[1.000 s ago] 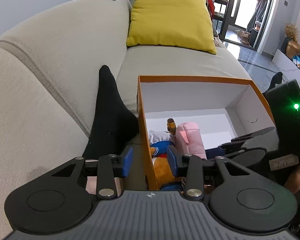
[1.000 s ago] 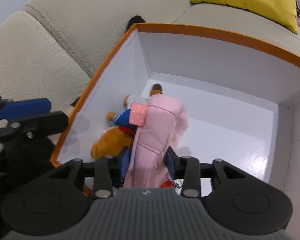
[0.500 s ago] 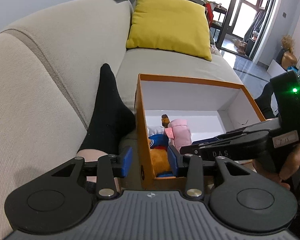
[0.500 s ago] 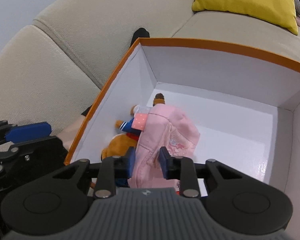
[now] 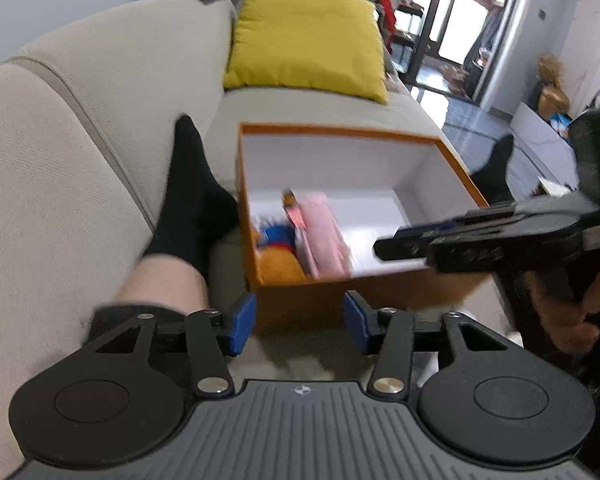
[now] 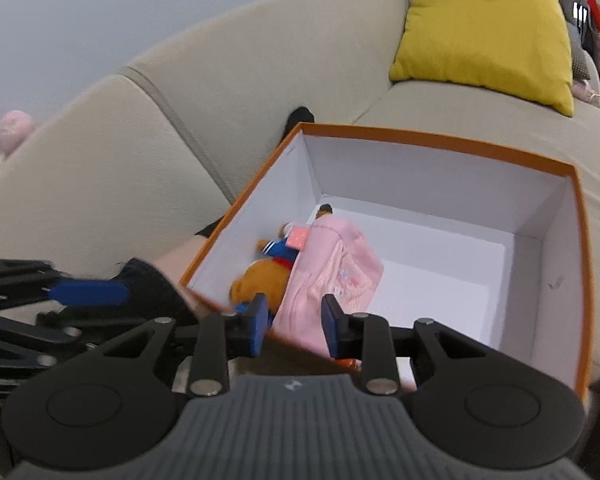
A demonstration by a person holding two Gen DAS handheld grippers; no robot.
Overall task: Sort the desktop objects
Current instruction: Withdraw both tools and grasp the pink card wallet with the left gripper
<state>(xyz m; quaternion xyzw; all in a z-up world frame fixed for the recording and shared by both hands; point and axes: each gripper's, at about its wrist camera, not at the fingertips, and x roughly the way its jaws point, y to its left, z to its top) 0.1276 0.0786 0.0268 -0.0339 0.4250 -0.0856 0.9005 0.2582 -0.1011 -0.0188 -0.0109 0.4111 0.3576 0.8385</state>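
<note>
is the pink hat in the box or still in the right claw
In the box: the pink hat lies beside the plush toy; the right claw is open.

surface: beige sofa | on it: orange box, yellow cushion, socked leg

No text, label, brand or number can be read in either view. A small compass-like emblem is moulded on the grey body of the left gripper. Raised lettering on the side of the right gripper is too blurred to make out.
</note>
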